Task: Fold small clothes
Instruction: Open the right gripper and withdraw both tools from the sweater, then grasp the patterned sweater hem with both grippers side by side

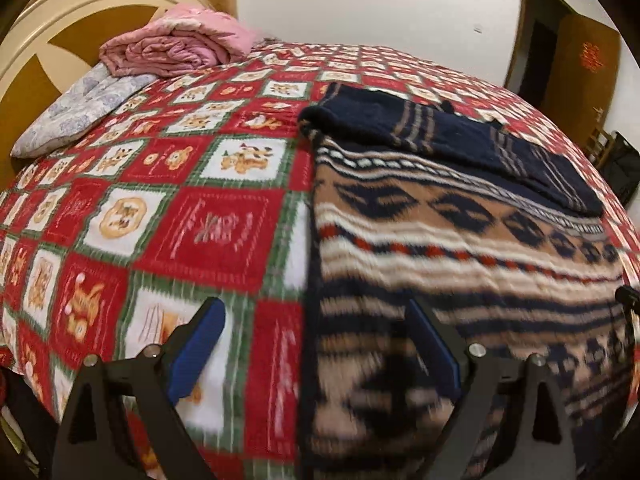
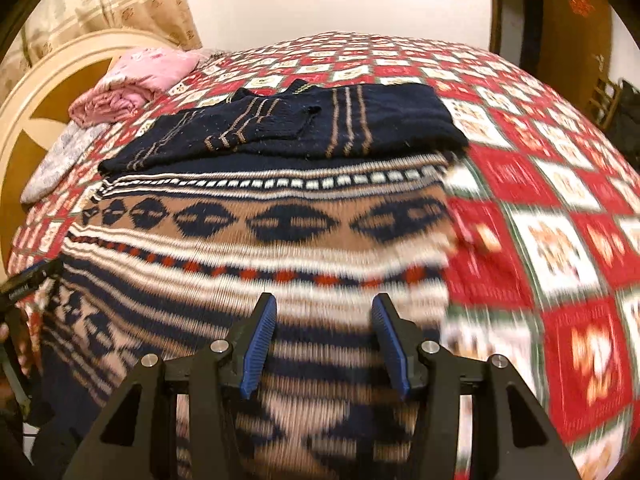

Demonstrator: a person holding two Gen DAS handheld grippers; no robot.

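Observation:
A patterned sweater (image 1: 460,256) in navy, tan, white and red lies flat on the bed; in the right wrist view it (image 2: 256,240) fills the middle. Its navy striped sleeves (image 2: 288,128) are folded across the far end; they also show in the left wrist view (image 1: 440,136). My left gripper (image 1: 314,312) is open and empty, straddling the sweater's left edge, with one blue pad (image 1: 196,352) over the bedspread. My right gripper (image 2: 324,312) is open and empty above the sweater's near part. The other gripper shows at the left edge (image 2: 24,284).
The bed has a red, white and green checked bedspread (image 1: 160,208). A folded pink quilt (image 1: 176,44) and a pale pillow (image 1: 76,112) lie by the cream headboard (image 1: 52,20). A dark doorway (image 1: 536,60) is at the far right.

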